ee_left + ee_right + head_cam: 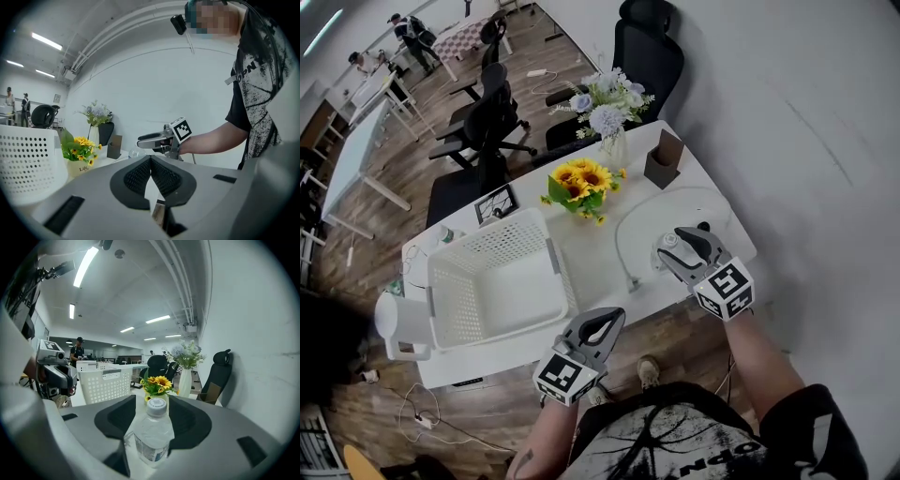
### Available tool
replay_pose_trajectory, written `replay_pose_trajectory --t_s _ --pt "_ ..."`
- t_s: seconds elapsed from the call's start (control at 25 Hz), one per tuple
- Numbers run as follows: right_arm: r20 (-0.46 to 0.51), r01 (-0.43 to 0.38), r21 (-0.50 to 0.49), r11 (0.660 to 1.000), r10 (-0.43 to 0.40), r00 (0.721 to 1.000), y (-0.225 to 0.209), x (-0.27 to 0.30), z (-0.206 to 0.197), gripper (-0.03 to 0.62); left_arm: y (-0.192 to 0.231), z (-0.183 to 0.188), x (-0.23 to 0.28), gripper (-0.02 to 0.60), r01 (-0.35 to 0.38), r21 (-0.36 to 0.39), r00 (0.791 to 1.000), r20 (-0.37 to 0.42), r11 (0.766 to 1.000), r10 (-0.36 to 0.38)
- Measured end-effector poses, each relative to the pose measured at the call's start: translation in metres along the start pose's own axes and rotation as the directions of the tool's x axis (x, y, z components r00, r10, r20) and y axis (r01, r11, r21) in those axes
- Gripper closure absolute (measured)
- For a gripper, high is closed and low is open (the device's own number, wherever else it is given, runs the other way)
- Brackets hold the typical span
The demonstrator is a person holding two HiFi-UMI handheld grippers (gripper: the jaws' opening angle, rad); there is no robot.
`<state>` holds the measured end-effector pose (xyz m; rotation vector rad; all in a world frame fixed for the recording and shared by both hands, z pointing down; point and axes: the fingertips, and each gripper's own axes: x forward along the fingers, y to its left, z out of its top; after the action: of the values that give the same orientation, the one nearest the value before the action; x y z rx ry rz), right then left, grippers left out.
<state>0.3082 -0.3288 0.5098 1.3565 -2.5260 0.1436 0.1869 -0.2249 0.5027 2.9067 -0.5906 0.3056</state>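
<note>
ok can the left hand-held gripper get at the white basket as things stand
Probably yes: the left hand-held gripper hovers just beside the white basket, whose top is open, with nothing between them. Its jaws are together, so they would have to open first.

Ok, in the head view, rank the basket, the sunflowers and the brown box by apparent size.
1. basket, by far the largest.
2. sunflowers.
3. brown box, somewhat smaller, though it is farther from the camera.

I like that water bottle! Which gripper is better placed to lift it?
Right. The water bottle stands between the right gripper's jaws, pads at its sides. The left gripper is shut, empty, and apart from it.
</note>
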Motion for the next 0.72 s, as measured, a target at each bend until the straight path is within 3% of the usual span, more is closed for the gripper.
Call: replay_pose_trajectory --t_s 0.4,0.6,0.72 --pt "0.029 0.075 -0.026 0.997 -0.075 0.997 0.017 -0.031 0.024 0.379 -0.008 0.019 -0.017 0.571 0.029 0.057 0.999 0.044 0.998 -0.031" --pt "0.046 0.070 -0.048 0.996 -0.068 0.997 0.045 -0.047 0.038 0.387 -0.015 0.029 -0.025 0.571 0.054 0.093 0.997 0.058 0.994 -0.059" --pt "0.069 0.059 -0.041 0.997 -0.056 0.996 0.063 -0.055 0.046 0.495 -0.018 0.033 -0.030 0.571 0.064 0.104 0.995 0.066 0.993 -0.071"
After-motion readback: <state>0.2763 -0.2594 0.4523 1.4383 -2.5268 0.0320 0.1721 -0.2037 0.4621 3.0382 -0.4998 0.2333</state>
